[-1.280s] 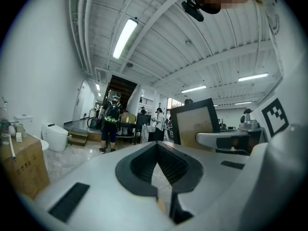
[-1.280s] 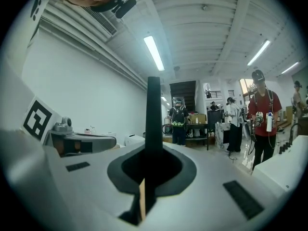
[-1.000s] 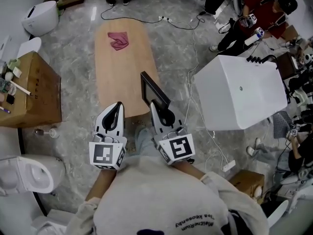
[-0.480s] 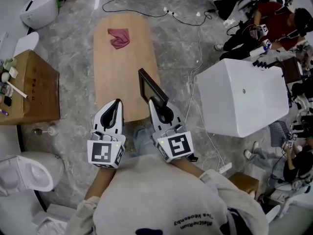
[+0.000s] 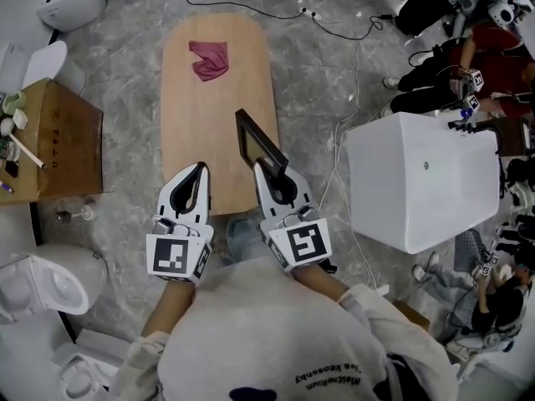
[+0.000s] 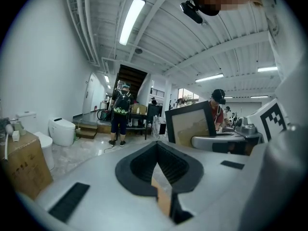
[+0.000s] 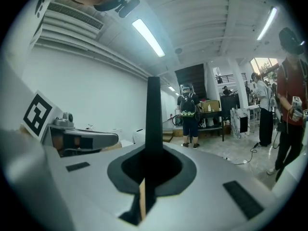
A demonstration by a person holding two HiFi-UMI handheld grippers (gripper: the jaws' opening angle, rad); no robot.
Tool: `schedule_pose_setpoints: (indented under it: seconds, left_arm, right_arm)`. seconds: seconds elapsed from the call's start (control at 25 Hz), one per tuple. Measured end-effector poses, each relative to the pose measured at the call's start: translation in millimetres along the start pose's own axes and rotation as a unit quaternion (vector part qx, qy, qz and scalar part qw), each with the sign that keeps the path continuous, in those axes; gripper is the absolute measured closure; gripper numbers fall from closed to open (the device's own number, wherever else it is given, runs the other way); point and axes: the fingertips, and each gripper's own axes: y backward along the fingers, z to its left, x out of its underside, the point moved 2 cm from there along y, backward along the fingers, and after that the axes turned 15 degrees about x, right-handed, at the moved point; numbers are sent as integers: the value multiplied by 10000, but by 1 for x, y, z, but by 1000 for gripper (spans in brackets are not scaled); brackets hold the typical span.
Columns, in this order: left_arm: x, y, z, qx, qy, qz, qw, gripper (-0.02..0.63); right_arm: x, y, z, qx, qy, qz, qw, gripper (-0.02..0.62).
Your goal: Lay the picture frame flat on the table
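picture frame (image 5: pixel 261 143): still up on its edge, lower middle of the head view, over the near right part of the table (image 5: pixel 192 132)
what changed: both grippers pushed forward together, so the frame sits further in over the wood than a second ago
right gripper (image 5: pixel 262 169): pinched narrow on the frame's edge
left gripper (image 5: pixel 201 170): closed, nothing in it, just to the left
pink cloth (image 5: pixel 209 59): far end, top of frame, well clear
meaning: carry looks about done imo, tipping it flat is what's left
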Motion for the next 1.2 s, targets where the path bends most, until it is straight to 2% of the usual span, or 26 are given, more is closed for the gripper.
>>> schedule_pose_setpoints:
  seconds: [0.36,0.64,1.04,1.2]
  left_arm:
    - [4,-34,16,-219,-86,211,9995,600]
    - [13,-33,32,-395,-28,273,9988,600]
    - [40,-30,51,-105,203,403,9989,600]
    - [59,-33,62,34,285,435,9986,600]
  right_arm:
    - [20,-41,-24,-227,-203,321,9990,578]
    - [36,-55,-12,-441,-215,479,9976,578]
    - [55,-60,20,-1017,-175,528,9933,578]
    - [76,-70,26,-1039,33,647,9925,578]
